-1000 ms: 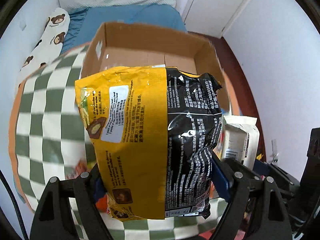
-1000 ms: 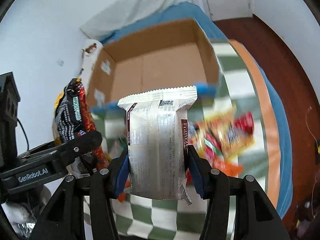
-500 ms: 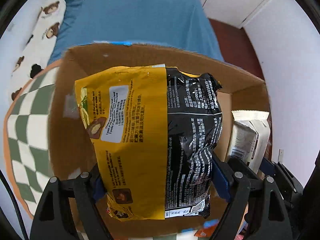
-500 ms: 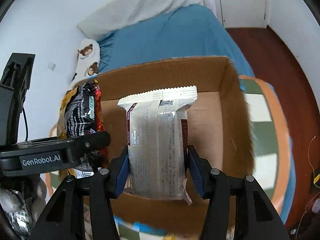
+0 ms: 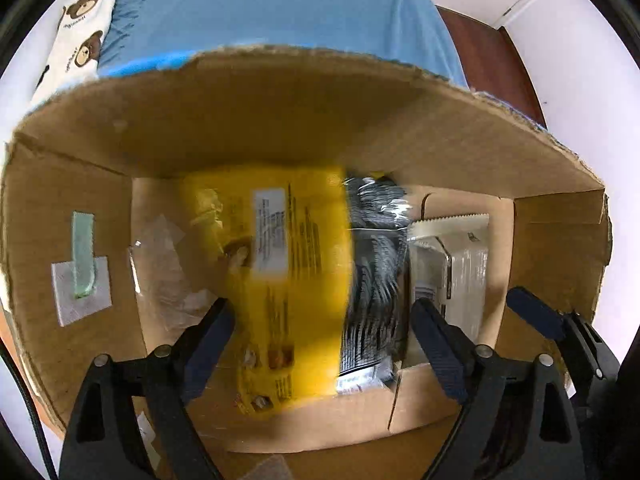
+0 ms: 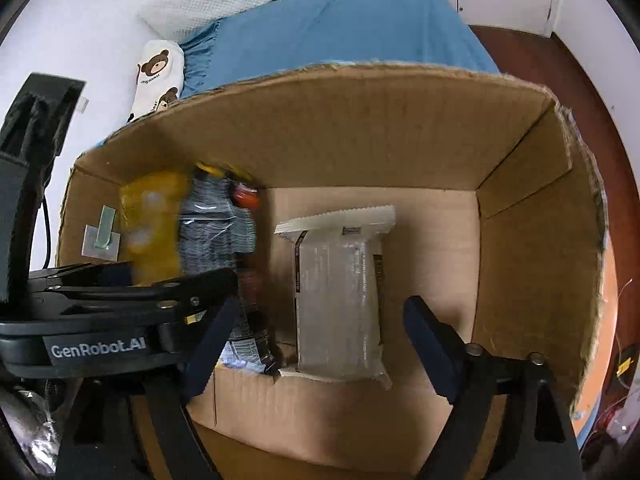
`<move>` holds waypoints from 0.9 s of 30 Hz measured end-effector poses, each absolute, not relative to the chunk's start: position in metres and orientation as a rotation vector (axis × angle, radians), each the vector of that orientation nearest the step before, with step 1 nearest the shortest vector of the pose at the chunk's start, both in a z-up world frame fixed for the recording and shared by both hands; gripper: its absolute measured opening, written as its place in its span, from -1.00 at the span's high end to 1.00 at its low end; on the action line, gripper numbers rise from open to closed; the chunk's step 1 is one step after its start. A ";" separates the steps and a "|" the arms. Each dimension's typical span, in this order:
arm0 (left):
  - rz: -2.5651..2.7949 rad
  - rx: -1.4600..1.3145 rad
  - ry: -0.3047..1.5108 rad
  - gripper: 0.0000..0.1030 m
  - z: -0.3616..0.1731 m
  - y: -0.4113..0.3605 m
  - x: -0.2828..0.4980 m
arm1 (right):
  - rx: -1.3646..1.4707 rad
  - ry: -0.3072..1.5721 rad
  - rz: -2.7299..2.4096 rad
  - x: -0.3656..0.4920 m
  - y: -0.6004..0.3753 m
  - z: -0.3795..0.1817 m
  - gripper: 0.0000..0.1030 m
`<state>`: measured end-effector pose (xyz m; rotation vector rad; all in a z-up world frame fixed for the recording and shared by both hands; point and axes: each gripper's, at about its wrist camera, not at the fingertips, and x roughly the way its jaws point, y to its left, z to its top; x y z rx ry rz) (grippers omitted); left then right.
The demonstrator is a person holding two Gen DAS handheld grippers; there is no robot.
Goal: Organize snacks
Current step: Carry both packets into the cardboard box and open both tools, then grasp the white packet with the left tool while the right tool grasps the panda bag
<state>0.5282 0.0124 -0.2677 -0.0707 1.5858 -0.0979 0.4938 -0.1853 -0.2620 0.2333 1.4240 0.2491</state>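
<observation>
Both grippers hang over an open cardboard box (image 5: pixel 304 120), which also shows in the right wrist view (image 6: pixel 520 248). My left gripper (image 5: pixel 320 320) is open; the yellow and black snack bag (image 5: pixel 296 280) is blurred, loose between its jaws and dropping onto the box floor. It shows in the right wrist view (image 6: pixel 188 224) too. My right gripper (image 6: pixel 316 320) is open; the white snack packet (image 6: pixel 340 288) lies on the box floor below it, free of the jaws. The packet also shows in the left wrist view (image 5: pixel 452 256), right of the bag.
The box stands in front of a blue bed (image 6: pixel 340 28) with a bear-print pillow (image 6: pixel 158 76). The box's right half has bare floor (image 6: pixel 432 248). A taped label (image 5: pixel 82 276) is on its left wall. Dark wood floor (image 6: pixel 560 64) lies to the right.
Both grippers have opened and let go. The yellow and black bag and the white packet have dropped into the box. Both grippers moved forward and lower over the box.
</observation>
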 end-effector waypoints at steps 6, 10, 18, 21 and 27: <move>-0.086 -0.066 1.518 -0.75 -0.245 0.012 0.512 | 0.228 1.417 0.225 0.490 -0.193 -0.262 -0.73; -0.059 -0.042 1.453 -0.75 -0.221 0.012 0.493 | 0.218 1.395 0.200 0.474 -0.189 -0.245 -0.73; -0.049 -0.036 1.318 -0.75 -0.180 0.017 0.438 | 0.150 1.288 0.150 0.422 -0.176 -0.185 -0.73; -0.048 -0.027 1.272 -0.75 -0.164 0.016 0.417 | 0.132 1.246 0.141 0.404 -0.178 -0.169 -0.73; -0.046 -0.025 1.194 -0.75 -0.135 0.020 0.377 | 0.127 1.167 0.120 0.360 -0.185 -0.136 -0.73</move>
